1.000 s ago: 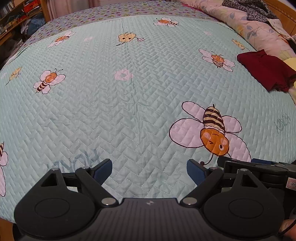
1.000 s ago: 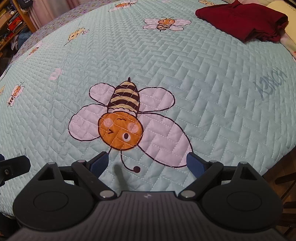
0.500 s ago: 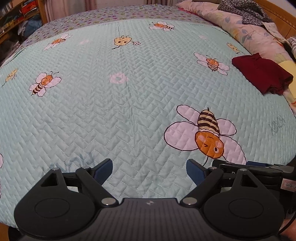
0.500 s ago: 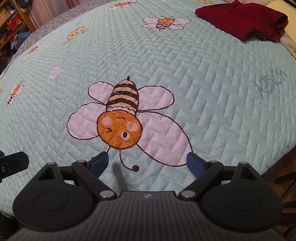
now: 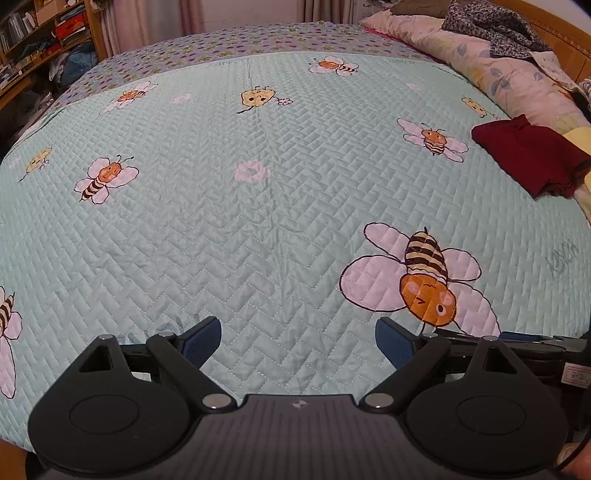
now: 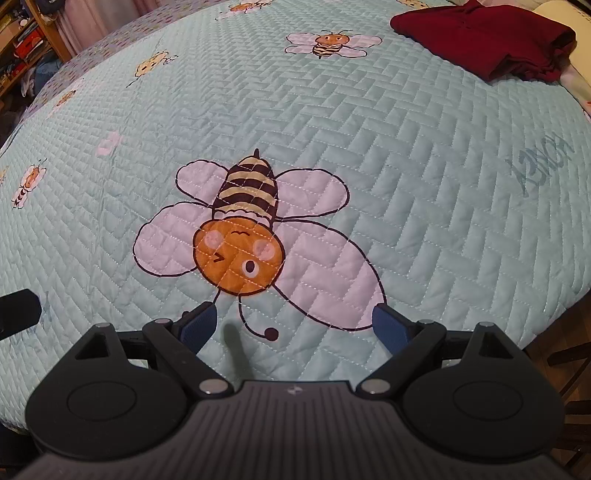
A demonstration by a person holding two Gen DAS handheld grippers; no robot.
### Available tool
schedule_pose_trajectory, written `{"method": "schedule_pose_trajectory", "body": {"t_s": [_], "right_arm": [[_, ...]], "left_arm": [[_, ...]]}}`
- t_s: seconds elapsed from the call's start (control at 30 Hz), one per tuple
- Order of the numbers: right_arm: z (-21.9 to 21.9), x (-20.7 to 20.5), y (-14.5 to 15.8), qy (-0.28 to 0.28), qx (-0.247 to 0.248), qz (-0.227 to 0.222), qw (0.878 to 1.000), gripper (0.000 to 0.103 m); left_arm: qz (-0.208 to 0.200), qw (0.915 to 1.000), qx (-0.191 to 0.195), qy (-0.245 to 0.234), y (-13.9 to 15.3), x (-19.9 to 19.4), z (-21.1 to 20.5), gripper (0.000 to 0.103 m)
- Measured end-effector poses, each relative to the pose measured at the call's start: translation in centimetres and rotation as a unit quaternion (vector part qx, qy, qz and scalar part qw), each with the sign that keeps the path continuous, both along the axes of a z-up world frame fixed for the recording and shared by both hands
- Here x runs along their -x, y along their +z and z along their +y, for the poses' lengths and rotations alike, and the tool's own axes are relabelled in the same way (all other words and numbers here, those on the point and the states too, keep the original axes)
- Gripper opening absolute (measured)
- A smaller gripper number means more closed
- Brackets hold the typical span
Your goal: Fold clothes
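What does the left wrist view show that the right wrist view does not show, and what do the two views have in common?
Only the left wrist view shows the pink floral bedding along the far right side of the bed, with a dark patterned garment lying on it, and the curtains.

Only the right wrist view shows the dark floor beyond the quilt's right edge.

Both show the bee-print quilt, the folded dark red garment, the large bee, and an open, empty tool: left tool, right tool.
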State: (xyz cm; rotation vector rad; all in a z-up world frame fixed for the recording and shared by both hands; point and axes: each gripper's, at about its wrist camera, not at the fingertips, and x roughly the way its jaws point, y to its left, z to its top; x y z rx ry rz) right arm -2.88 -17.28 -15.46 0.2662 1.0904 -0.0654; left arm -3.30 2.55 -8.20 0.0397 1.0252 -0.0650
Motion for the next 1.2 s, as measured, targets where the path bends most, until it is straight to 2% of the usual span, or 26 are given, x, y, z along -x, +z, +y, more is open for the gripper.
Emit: {"method": "schedule_pose_trajectory", "body": {"t_s": [0.13,0.6,0.9,1.07,1.2], "right_arm": [[0.0,0.0,0.0,-0.001,0.000,-0.001,1.000,0.091],[-0.1,0.0,-0.1,-0.002,-0.002,-0.001,1.000,0.091],[0.0,0.0,-0.1,-0.001,-0.002,0.000,1.000,0.091],[0.0,-0.1,-0.2,-0.001,-0.001,0.000,1.000,0.091],[0.1,-0.1,-0.2,0.001,0.000,0.000,1.000,0.091]], "left_arm": [[0.021,0.9996,0.017,-0.004,-0.4,-0.3,0.3,0.087],[0.035,0.9989,0.032,0.002,-0.8,-0.5,0.7,0.088],[0.033,0.9991,0.028,-0.001,-0.8,-0.6,0.6,0.088],[0.009,0.9999,0.012,-0.005,-0.2,0.0,0.1,0.088],[-0.004,0.9997,0.013,-0.017,0.1,0.3,-0.3,0.087]]}}
